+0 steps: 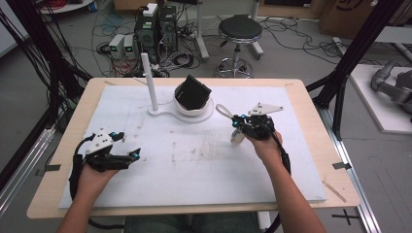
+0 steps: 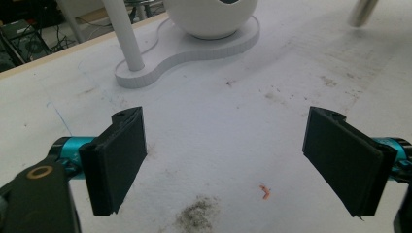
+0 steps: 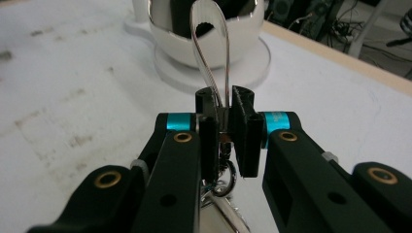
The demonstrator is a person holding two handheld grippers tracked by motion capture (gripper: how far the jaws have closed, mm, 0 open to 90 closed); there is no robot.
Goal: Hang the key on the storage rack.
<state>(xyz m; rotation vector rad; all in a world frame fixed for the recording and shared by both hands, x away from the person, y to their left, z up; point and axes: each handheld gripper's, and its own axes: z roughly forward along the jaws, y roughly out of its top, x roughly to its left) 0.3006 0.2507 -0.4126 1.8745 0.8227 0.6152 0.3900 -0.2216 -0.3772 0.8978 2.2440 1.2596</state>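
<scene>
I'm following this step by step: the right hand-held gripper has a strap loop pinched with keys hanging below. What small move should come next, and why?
Probably carry the strap loop up and toward the white post, to hang it there. The right hand-held gripper is shut on the loop, a key ring dangles beneath, and the post stands free beside the bowl. The left hand-held gripper rests open, out of the way.

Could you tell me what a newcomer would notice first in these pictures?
Probably the right gripper, shut on a clear strap loop with a metal ring and cylinder hanging below. Beyond it, mid-table, a white bowl holds a tilted black box beside a white post. The left gripper rests open.
</scene>
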